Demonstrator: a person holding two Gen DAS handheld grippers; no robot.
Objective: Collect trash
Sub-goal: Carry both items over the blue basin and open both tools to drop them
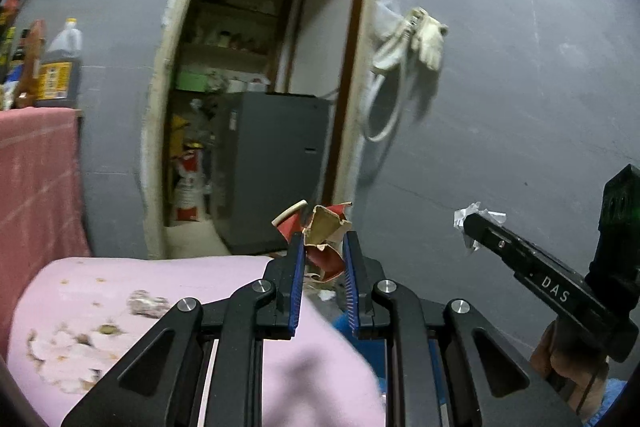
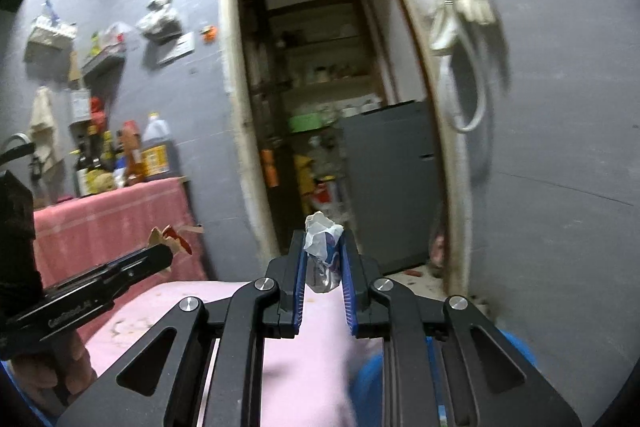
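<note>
My left gripper (image 1: pixel 323 247) is shut on a crushed red paper cup (image 1: pixel 322 237) with a torn brown inside, held up above a pink cloth-covered table (image 1: pixel 120 291). It also shows in the right wrist view (image 2: pixel 170 245), where the cup (image 2: pixel 172 235) sticks out of its tips. My right gripper (image 2: pixel 323 251) is shut on a crumpled white and purple wrapper (image 2: pixel 322 247), also above the pink table (image 2: pixel 312 359). In the left wrist view the right gripper (image 1: pixel 474 227) holds the white wrapper (image 1: pixel 470 221) at its tip.
Crumbs and a crumpled scrap (image 1: pixel 146 303) lie on the pink table. A blue bin (image 2: pixel 366 379) shows below the fingers. Ahead is an open doorway (image 2: pixel 320 87) with a grey cabinet (image 2: pixel 394 183). Bottles (image 2: pixel 154 151) stand on a red-covered counter (image 2: pixel 108 219) at left.
</note>
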